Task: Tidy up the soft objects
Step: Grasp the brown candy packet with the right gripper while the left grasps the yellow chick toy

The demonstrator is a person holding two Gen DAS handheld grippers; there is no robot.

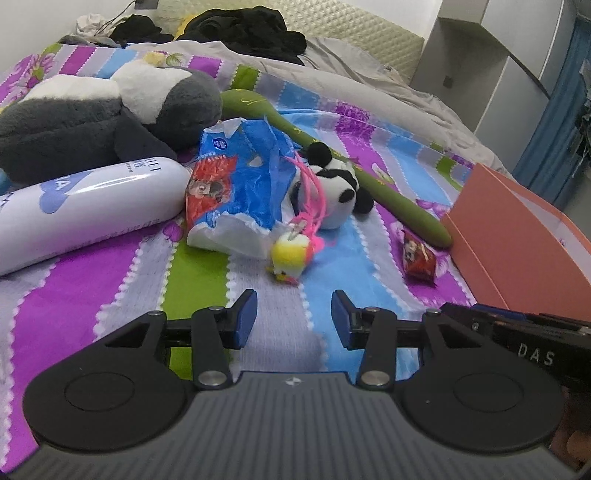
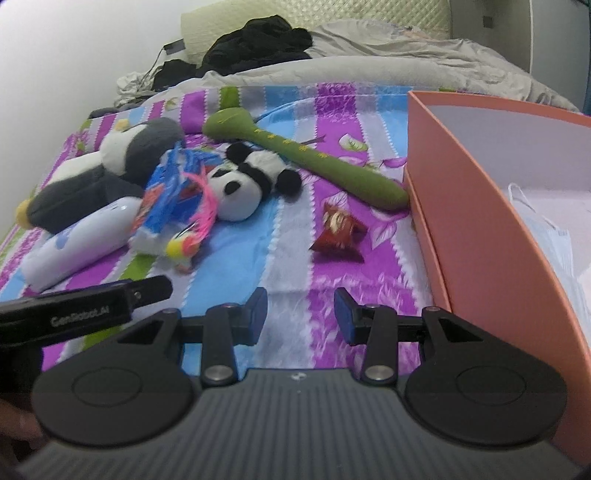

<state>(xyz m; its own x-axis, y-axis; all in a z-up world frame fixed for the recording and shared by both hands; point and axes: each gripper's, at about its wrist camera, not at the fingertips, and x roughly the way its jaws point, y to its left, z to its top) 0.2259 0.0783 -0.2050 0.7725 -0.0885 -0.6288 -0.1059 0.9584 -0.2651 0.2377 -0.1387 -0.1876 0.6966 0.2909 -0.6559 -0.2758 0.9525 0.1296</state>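
Note:
On the striped bedsheet lie a small panda plush (image 1: 334, 184) (image 2: 245, 181), a big grey-and-white plush (image 1: 96, 118) (image 2: 110, 173), a long green soft toy (image 1: 373, 181) (image 2: 314, 158) and a small yellow-pink feathered toy (image 1: 291, 254) (image 2: 184, 247). An orange box (image 1: 517, 240) (image 2: 480, 229) stands at the right. My left gripper (image 1: 293, 317) is open and empty, just short of the feathered toy. My right gripper (image 2: 300, 314) is open and empty, beside the box's left wall.
A white bottle (image 1: 85, 210) (image 2: 81, 240), a blue-and-red plastic bag (image 1: 236, 184) (image 2: 162, 199) and a red snack packet (image 1: 419, 258) (image 2: 338, 230) lie among the toys. A grey blanket (image 1: 351, 77) and black clothes (image 1: 243, 29) are at the bed's far end. White items lie inside the box.

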